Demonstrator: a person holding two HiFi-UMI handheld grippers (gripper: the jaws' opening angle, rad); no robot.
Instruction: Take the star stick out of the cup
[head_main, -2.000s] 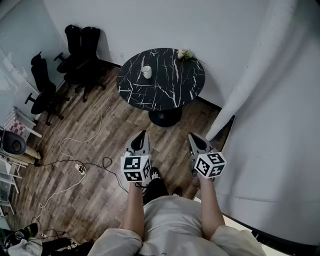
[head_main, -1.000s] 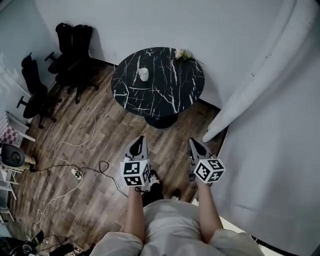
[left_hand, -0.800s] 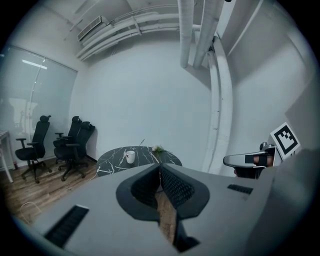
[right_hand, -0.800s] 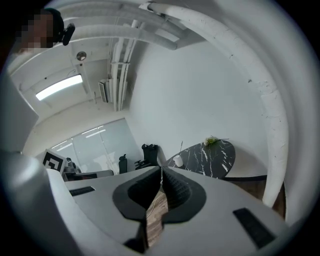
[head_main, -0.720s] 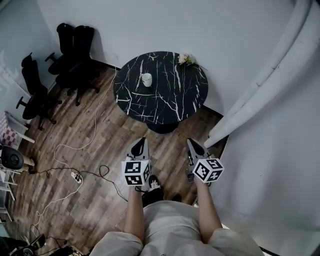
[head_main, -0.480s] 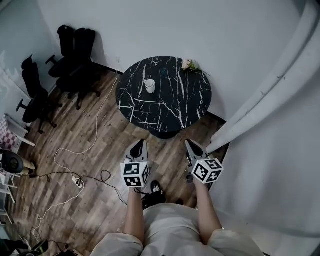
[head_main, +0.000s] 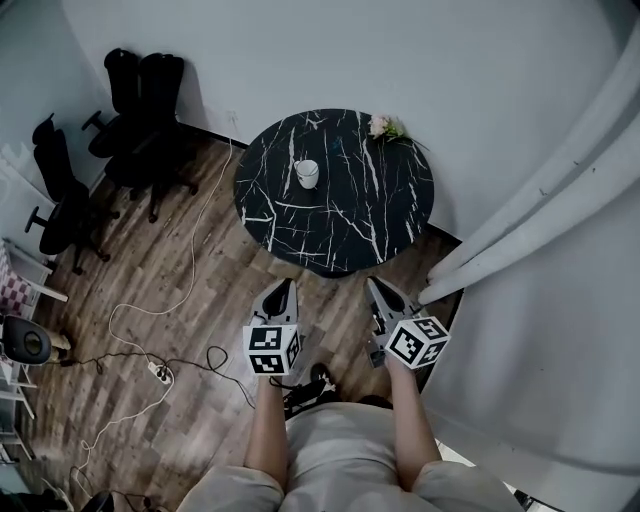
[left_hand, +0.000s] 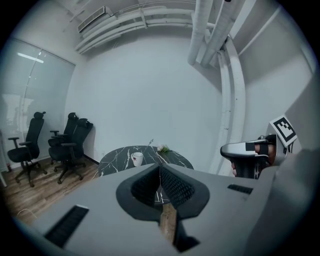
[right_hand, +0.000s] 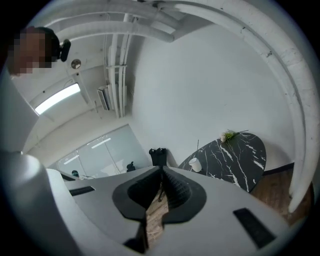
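Wood-plank floor (head_main: 150, 290), plain pale walls (head_main: 400, 50): a small office room. Round black table (head_main: 350, 225) with white marble veining stands close to the far wall on one dark pedestal.

On the table, left of centre and toward the back: white cup (head_main: 307, 173), upright. A thin stick (left_hand: 150, 143) rises out of the cup with a slight lean. Its star end is too small to make out. At the table's rear edge, near the wall and well apart from the cup, lies a small spray of flowers (head_main: 385, 127).

Left of the table, two dark office chairs (head_main: 145, 100) stand side by side against the wall, with a third chair (head_main: 55, 195) farther left. A white cable (head_main: 195, 250) trails across the floor to a power strip (head_main: 158, 372). On the right, wide pale pipes (head_main: 520, 230) slant up along the wall. The left gripper view shows a glass partition (left_hand: 30, 95) beyond the chairs.

A person (head_main: 330, 440) stands short of the table with both forearms held out. Their left gripper (head_main: 284, 287) and right gripper (head_main: 372, 284) point toward the table, side by side but apart from each other. Both hang over the floor, well apart from the cup. Each gripper view shows its ribbed jaws pressed together with nothing between them: both tools clenched, carrying nothing.
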